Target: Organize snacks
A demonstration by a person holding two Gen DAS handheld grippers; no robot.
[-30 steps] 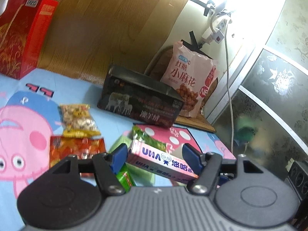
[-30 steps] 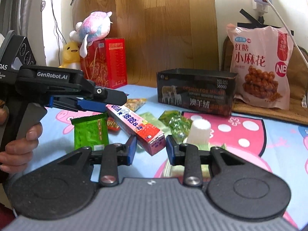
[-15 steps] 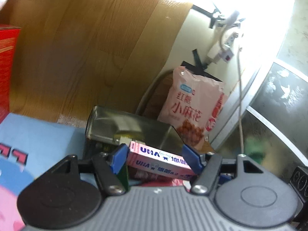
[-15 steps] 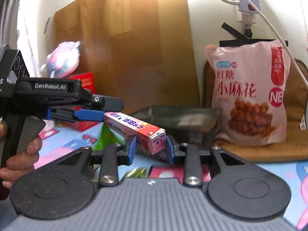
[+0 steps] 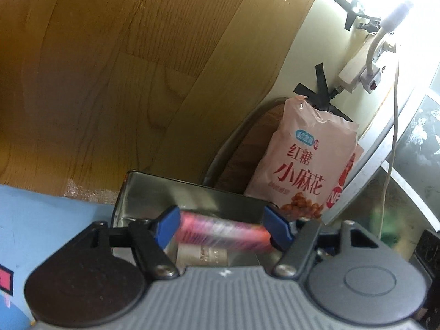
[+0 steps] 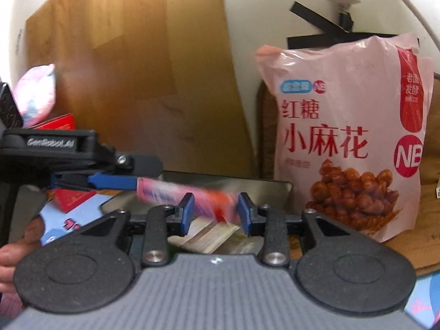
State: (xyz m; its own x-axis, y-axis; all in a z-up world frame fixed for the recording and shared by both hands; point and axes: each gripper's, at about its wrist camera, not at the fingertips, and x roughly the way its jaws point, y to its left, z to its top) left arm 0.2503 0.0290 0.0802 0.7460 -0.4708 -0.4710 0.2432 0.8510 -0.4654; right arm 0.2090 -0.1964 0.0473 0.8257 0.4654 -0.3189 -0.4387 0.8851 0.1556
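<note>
A long pink candy box (image 5: 222,232) is held by both grippers, one at each end, over the open dark metal box (image 5: 189,192). My left gripper (image 5: 220,227) is shut on the candy box lengthwise. My right gripper (image 6: 216,213) is shut on its red end (image 6: 220,206). In the right wrist view the left gripper's blue fingers (image 6: 112,180) reach the candy box from the left. The metal box (image 6: 247,183) lies below, with packets inside (image 6: 209,235). The candy box is blurred by motion.
A large pink snack bag (image 6: 349,137) stands upright just behind and right of the metal box; it also shows in the left wrist view (image 5: 308,165). A wooden panel (image 5: 123,82) forms the back wall. A red carton (image 6: 62,122) and a plush toy (image 6: 37,95) stand at left.
Both grippers carried the candy box up off the blue mat and forward, from above the loose snacks to over the open metal box. Their grip stayed the same.
</note>
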